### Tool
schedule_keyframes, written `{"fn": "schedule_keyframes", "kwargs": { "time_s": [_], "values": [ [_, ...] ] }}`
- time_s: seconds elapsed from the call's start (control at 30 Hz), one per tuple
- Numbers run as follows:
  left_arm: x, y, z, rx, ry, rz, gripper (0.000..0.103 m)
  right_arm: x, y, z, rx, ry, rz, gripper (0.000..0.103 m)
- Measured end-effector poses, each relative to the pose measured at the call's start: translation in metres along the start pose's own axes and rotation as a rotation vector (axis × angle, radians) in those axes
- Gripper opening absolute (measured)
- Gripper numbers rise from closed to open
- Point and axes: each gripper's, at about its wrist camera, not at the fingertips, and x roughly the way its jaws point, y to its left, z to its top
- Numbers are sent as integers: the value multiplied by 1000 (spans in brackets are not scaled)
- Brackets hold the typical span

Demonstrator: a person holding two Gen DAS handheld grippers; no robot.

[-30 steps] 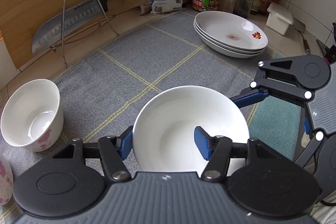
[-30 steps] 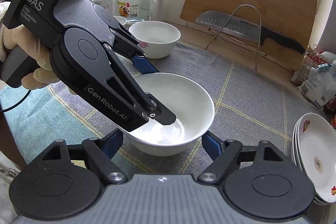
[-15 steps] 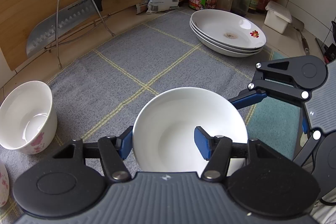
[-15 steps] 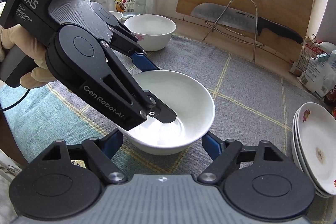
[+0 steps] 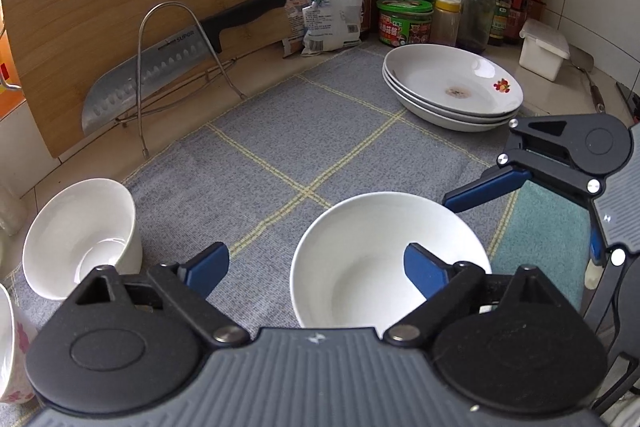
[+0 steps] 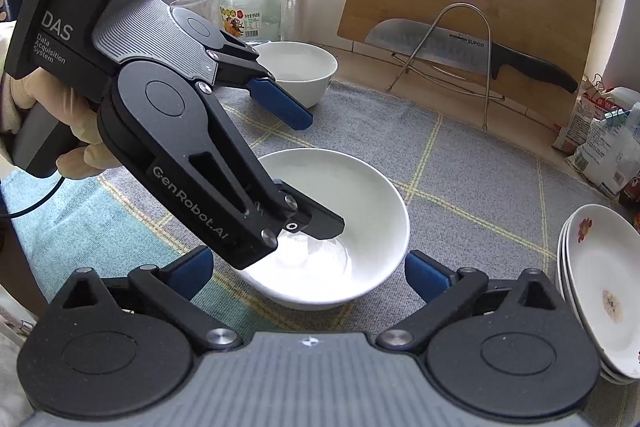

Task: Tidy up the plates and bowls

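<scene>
A plain white bowl (image 5: 384, 259) (image 6: 340, 211) sits on the grey checked mat. My left gripper (image 5: 316, 267) is open, its right finger inside the bowl and its left finger out over the mat. It also shows in the right wrist view (image 6: 308, 167), over the bowl. My right gripper (image 6: 308, 271) is open and empty, just in front of the bowl. A second white bowl (image 5: 80, 235) (image 6: 300, 75) stands at the mat's left end. A stack of three white plates (image 5: 452, 87) (image 6: 600, 287) lies at the right.
A cleaver in a wire rack (image 5: 172, 67) leans on a bamboo cutting board (image 5: 120, 7) at the back. Bottles, jars and bags (image 5: 404, 19) crowd the back corner. A flowered cup (image 5: 12, 343) stands at the far left. A teal cloth (image 5: 540, 243) lies at the right.
My left gripper has opened wide and let go of the plain bowl's rim; its left finger has swung out over the mat. The bowl now rests on the mat. The right gripper has barely moved.
</scene>
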Motion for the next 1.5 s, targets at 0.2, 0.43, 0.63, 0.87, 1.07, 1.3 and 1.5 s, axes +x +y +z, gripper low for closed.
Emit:
{"fn": "schedule_keyframes", "kwargs": {
  "time_s": [0.2, 0.43, 0.63, 0.87, 1.07, 1.3, 1.5],
  "values": [
    [-10, 10, -5, -44, -24, 49, 95, -2, 0, 2, -9, -3, -6, 103],
    [-26, 21, -19, -94, -44, 84, 95, -5, 3, 11, -41, -22, -8, 103],
    [-36, 38, -33, -170, -61, 164, 95, -6, 4, 20, -63, -29, -4, 103],
    [-38, 60, -45, -228, -83, 273, 95, -3, 5, 36, -87, -31, 17, 103],
    [-31, 68, -50, -218, -114, 381, 95, 4, -1, 60, -99, -33, 51, 103],
    [-18, 74, -49, -208, -127, 452, 96, 27, -18, 95, -67, -10, 83, 103],
    [-6, 81, -44, -204, -140, 493, 97, 50, -27, 122, -74, 18, 128, 103]
  ]
}}
